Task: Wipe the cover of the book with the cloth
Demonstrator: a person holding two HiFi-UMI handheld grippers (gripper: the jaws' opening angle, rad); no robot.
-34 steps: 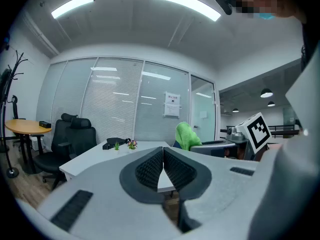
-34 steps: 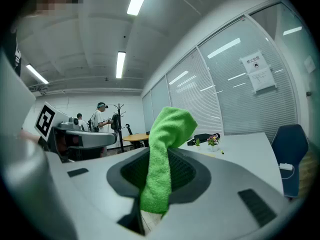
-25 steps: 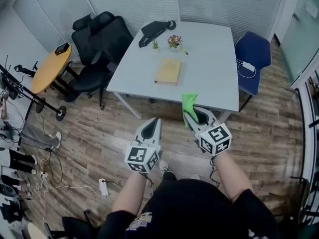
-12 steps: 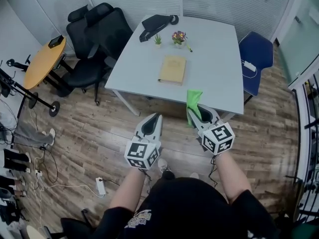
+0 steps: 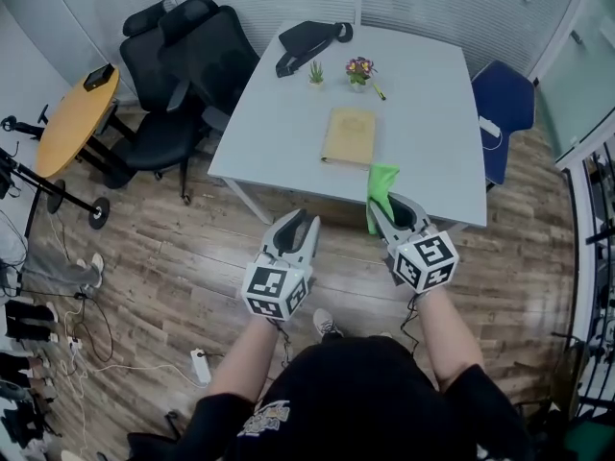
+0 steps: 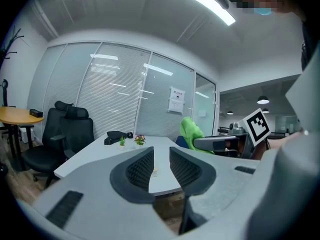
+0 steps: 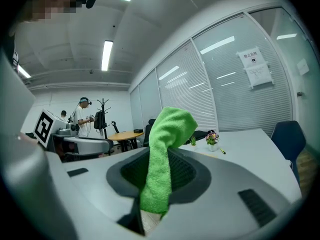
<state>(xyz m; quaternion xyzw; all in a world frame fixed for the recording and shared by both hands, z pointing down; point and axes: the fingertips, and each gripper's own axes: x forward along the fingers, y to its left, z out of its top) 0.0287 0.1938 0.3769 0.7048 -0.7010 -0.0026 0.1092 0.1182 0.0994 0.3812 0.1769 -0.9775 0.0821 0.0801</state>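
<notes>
A tan book (image 5: 349,135) lies closed on the white table (image 5: 274,137), towards its near edge. My right gripper (image 5: 378,206) is shut on a green cloth (image 5: 381,182), which stands up out of its jaws just short of the table's near edge. In the right gripper view the cloth (image 7: 165,154) hangs pinched between the pads and hides the gap of the right gripper (image 7: 159,159). My left gripper (image 5: 299,222) hovers over the floor in front of the table. Its jaws are opening, and the left gripper (image 6: 161,155) has nothing between them.
A black bag (image 5: 307,46), a small plant (image 5: 316,71) and a pot of flowers (image 5: 360,68) stand at the table's far end. Black office chairs (image 5: 183,65) and a round wooden table (image 5: 77,118) are at the left, a blue chair (image 5: 504,113) at the right.
The table and book have come nearer and shifted right in the head view. The left gripper's jaws have parted. The right gripper still holds the cloth.
</notes>
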